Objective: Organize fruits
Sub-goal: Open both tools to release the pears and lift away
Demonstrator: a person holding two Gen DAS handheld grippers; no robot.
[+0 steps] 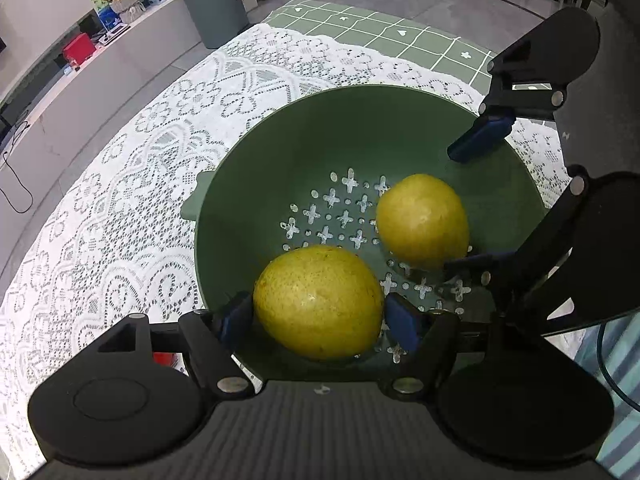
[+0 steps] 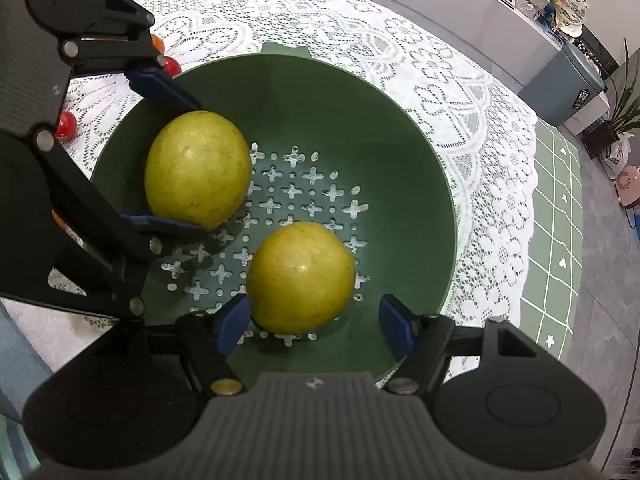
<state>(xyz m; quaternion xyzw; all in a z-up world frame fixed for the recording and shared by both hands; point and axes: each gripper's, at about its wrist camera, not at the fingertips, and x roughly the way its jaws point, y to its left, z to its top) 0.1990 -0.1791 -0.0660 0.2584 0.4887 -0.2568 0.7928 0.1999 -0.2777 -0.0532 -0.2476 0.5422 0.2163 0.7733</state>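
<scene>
A green colander bowl stands on the lace cloth and holds two yellow-green fruits on its perforated floor. The larger fruit lies between the blue pads of my left gripper, and both pads sit against its sides. The smaller fruit lies between the fingers of my right gripper. That gripper is open: its left pad is close to the fruit and its right pad stands clear of it.
Small red fruits and an orange one lie on the white lace cloth beside the bowl. A green checked cloth covers the table's far edge. A grey bin stands on the floor beyond.
</scene>
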